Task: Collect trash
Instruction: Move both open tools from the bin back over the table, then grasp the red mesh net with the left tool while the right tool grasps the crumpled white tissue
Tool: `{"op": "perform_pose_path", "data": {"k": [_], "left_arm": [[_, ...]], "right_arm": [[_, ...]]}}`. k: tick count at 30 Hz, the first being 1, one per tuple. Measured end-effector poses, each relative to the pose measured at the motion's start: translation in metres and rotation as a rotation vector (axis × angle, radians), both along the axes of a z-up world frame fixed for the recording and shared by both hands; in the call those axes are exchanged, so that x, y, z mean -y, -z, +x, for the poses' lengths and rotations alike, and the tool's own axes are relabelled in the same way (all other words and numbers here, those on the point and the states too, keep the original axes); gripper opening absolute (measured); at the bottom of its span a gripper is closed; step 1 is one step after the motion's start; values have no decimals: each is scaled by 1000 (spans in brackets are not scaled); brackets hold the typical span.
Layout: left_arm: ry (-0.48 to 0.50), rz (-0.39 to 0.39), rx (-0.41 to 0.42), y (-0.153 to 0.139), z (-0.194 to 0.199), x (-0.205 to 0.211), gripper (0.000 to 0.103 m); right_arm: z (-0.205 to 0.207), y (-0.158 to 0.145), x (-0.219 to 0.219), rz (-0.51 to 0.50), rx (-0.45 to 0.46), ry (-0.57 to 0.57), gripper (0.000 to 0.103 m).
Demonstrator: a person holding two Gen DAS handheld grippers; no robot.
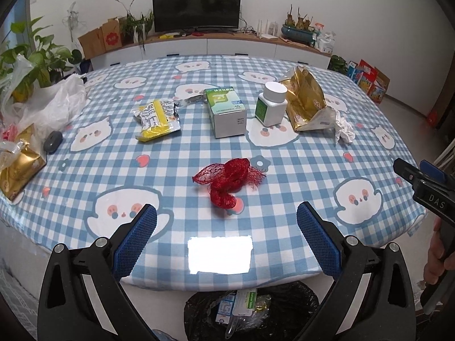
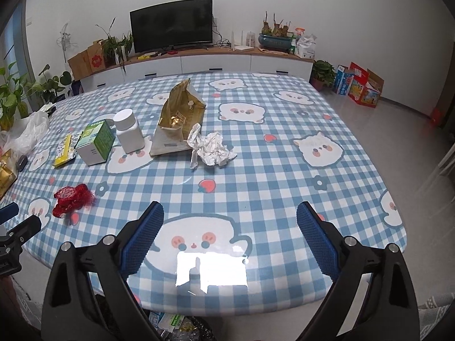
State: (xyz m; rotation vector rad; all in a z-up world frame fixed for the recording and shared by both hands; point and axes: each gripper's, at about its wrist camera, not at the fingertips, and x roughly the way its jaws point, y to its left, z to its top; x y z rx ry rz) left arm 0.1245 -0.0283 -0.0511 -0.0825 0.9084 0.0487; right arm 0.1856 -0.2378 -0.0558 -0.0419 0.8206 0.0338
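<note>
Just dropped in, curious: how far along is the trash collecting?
Done: some packaging already lies in the black-lined bin below the table edge. In hand: nothing; both grippers are open. Left: red mesh net, crumpled white paper, gold foil bag, yellow wrapper.

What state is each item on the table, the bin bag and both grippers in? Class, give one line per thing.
Red mesh net bag: crumpled, on the tablecloth.
White plastic pill bottle: upright, capped.
Green-and-white medicine box: upright, closed.
Gold foil bag: standing, torn open.
White crumpled tissue: balled up.
Yellow snack wrapper: lying flat.
Black bin bag: open, holding trash.
Left gripper: open, empty.
Right gripper: open, empty.
</note>
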Motion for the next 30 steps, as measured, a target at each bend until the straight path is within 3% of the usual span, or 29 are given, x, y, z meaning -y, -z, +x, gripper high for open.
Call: {"op": "perform_pose_path", "data": {"k": [18,30], "left_arm": [[-16,10,-74,26,65,-4,95],[-23,-27,-155,49,82,-5,84]], "right_arm": [[89,19,4,27,-44,-11,80],[134,40,-7,86,-109,-33,69]]}}
